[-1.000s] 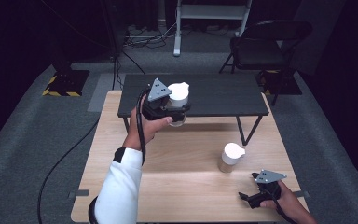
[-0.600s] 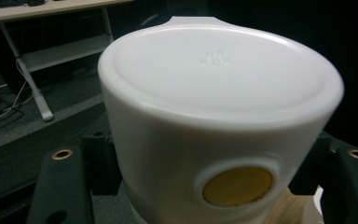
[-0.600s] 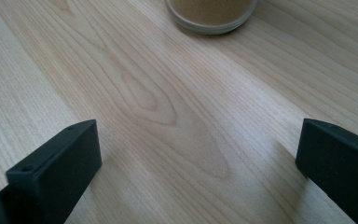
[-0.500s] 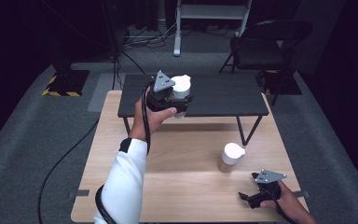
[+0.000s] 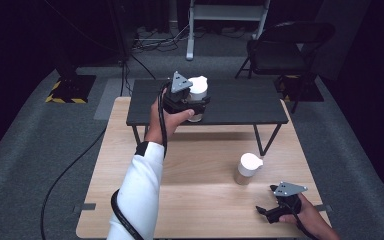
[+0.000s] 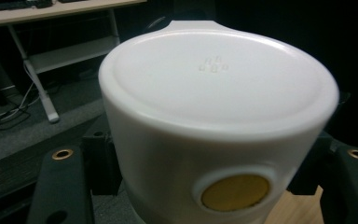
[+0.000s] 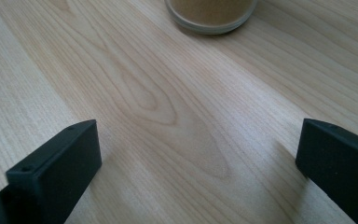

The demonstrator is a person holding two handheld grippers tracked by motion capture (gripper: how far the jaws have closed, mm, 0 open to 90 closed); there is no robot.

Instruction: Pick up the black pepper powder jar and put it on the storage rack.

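In the high view, your left gripper (image 5: 192,102) holds a white-lidded jar (image 5: 198,90) over the low black shelf (image 5: 240,102), at about twelve o'clock from the centre of the wooden table (image 5: 200,200). You carry it above the dark top, which I judge suits setting it down there. The jar stands upright, its long axis vertical, lid up, with a small tab on the lid toward one o'clock. A second jar (image 5: 247,169) stands upright on the wood at about four o'clock from the first, well apart from it. Your right gripper (image 5: 269,212) rests low at the table's five o'clock corner, pointing toward nine o'clock, likely parked out of the way. In the left gripper view, the jaws are clamped on the jar's (image 6: 214,121) sides just below the lid, one on either flank, which keeps it level; the lid tab points to twelve o'clock, away from the camera, and a round amber spot faces you at six o'clock. In the right gripper view, the jaws stand wide apart with only bare wood (image 7: 168,112) between them, and the base of the second jar (image 7: 210,14) sits at twelve o'clock, not touched.
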